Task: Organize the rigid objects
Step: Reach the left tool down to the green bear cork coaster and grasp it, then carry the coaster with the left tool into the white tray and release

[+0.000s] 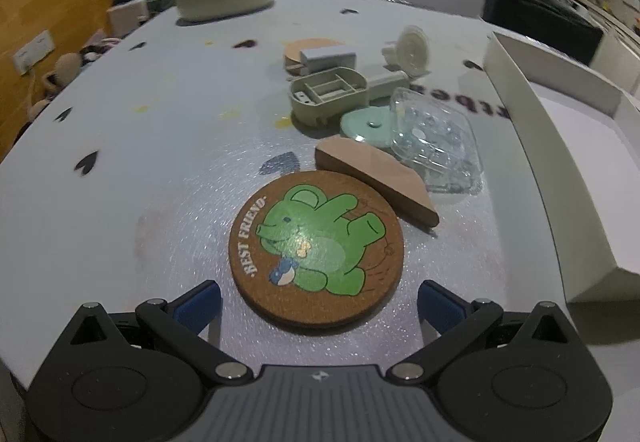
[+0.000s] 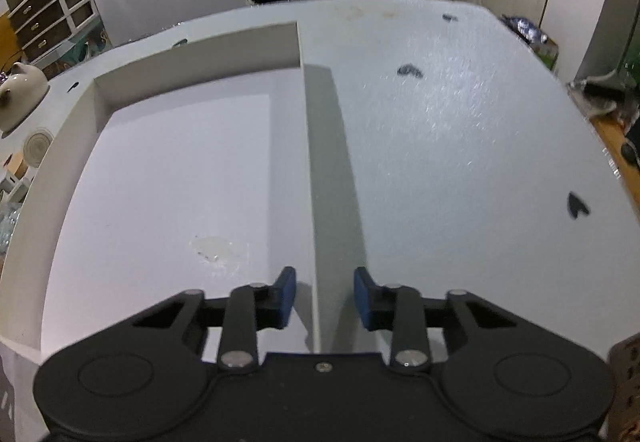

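Two spread fingers (image 1: 200, 304) flanking cork coaster (image 1: 316, 248), coaster just ahead, untouched

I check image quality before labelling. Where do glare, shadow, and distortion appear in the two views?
Left wrist view: glare spot on the cork coaster, table edge bowed by fisheye, background blurred. Right wrist view: box wall casts a long shadow on the sparkling table; corners dark.

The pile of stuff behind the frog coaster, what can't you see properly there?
- Left wrist view: the round wooden disc is half hidden by the grey block.
- The mint piece is partly covered by the clear plastic case.
- The case's contents are too blurry.
- Printed table lettering is cut off by the white box.
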Demonstrator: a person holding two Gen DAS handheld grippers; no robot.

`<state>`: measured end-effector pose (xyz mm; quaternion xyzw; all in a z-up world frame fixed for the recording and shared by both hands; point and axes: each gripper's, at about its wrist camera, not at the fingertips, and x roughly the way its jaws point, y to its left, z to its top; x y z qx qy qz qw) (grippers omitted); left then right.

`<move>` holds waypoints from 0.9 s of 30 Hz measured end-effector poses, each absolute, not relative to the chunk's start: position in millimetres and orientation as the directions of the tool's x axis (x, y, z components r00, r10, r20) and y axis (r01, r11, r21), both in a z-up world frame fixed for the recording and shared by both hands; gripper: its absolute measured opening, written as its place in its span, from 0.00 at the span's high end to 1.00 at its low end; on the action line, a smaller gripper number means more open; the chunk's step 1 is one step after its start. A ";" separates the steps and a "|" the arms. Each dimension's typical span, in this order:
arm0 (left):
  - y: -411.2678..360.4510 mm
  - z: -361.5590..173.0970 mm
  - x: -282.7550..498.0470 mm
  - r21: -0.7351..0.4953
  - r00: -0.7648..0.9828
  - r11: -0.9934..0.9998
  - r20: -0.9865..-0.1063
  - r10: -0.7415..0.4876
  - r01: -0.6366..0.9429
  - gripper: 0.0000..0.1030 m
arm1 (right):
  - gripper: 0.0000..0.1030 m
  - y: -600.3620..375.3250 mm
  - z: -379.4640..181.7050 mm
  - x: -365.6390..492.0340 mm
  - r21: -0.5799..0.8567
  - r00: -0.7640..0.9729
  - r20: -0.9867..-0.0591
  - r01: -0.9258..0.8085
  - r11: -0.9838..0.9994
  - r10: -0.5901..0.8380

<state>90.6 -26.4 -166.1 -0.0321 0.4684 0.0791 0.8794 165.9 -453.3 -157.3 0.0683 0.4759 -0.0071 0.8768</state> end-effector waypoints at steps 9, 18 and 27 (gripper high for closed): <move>-10.2 -167.9 110.5 0.000 0.584 0.996 -0.810 0.050 -0.085 0.00 | 0.90 -440.3 -152.1 161.6 0.098 0.499 -0.866 0.113 0.989 0.029; -7.1 -162.0 115.6 -0.052 0.590 0.998 -0.807 -0.027 -0.024 0.05 | 0.91 -431.7 -147.0 157.9 0.028 0.463 -0.885 0.165 0.986 -0.052; -6.2 -112.4 124.5 -0.134 0.672 0.991 -0.734 -0.103 0.006 0.05 | 0.91 -431.2 -148.7 159.1 0.033 0.460 -0.885 0.209 0.977 -0.068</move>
